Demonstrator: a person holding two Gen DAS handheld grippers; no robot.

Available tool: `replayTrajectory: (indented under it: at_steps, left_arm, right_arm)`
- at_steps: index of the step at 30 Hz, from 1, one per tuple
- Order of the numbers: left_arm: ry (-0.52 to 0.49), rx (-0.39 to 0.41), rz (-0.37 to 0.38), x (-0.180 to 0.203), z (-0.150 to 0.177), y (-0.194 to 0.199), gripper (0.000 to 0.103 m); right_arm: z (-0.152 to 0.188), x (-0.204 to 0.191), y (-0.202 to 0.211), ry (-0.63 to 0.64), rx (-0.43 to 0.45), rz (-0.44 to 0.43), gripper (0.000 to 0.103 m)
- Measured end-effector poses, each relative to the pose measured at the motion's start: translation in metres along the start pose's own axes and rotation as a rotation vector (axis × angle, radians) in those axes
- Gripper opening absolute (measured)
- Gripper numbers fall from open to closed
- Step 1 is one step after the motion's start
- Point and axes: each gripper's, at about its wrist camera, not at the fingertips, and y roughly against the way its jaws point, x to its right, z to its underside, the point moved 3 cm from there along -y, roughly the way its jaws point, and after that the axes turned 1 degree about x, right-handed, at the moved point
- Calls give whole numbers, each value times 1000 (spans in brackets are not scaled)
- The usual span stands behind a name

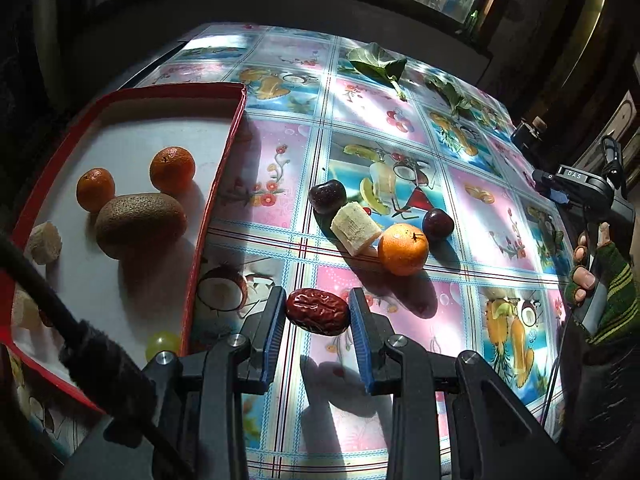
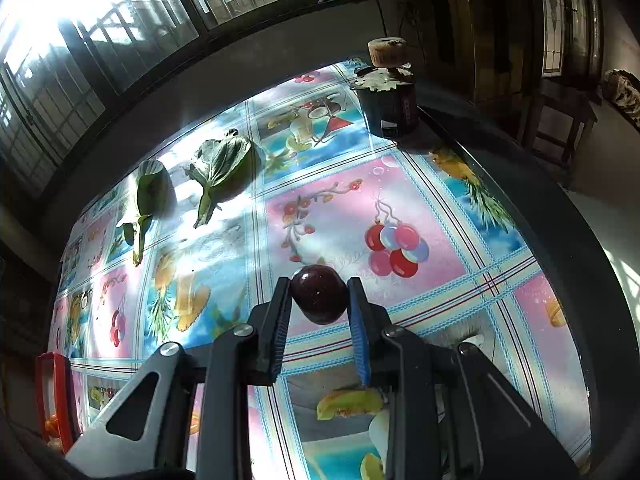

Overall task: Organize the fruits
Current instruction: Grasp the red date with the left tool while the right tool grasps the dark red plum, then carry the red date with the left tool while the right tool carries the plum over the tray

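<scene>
left hand-held gripper point(image 1: 318, 316): jaws narrowed around a red date point(image 1: 318, 312), both blue pads touching its ends, so clamped on it. the date looks lifted slightly off the tabletop point(image 1: 400, 112), its shadow falling below it, near the right wall of the red tray point(image 1: 212, 208).

right hand-held gripper point(image 2: 319, 300): jaws pulled in tight on a dark plum point(image 2: 319, 294), pads pressing both sides; whether it is off the tabletop yet i cannot tell.

in the tray already: two small oranges point(image 1: 172, 170) and point(image 1: 95, 189), a kiwi point(image 1: 141, 225), a banana chunk point(image 1: 44, 242) by the left wall, another pale piece lower left half hidden by a cable, and a green grape point(image 1: 162, 344) at the near corner.

still loose on the tabletop in the left wrist view: a dark plum point(image 1: 327, 196), a peeled banana piece point(image 1: 355, 229) touching it, an orange point(image 1: 403, 249) just beside the banana, and a second dark plum point(image 1: 438, 222) behind the orange. that last one may be the fruit in the right grip, can't confirm, since from this side only the right hand in its striped glove shows.

two green leaves point(image 2: 150, 196) and point(image 2: 218, 172) lie at the far edge, and a dark jar with a cork point(image 2: 390, 96) sits in the far corner; neither looks like a fruit.

progress judgement: roughly half done. two fruits gripped and not yet in the tray, three or four still to collect.
</scene>
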Motion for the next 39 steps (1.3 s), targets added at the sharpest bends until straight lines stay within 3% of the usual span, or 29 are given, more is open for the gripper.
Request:
replayTrajectory:
  at_steps: [11,18,27,39]
  left_arm:
    - [23,61,21,-11,11,39,31]
    - [34,112,-81,-24,17,60,31]
    - [37,124,-217,-37,27,70,31]
    - [41,137,-286,-45,34,79,31]
  right_arm:
    - [99,-64,87,78,-43,-297,29]
    - [163,-126,129,206,-88,-464,30]
    - [208,-163,134,294,-163,-516,30]
    - [234,-178,143,338,-194,-526,30]
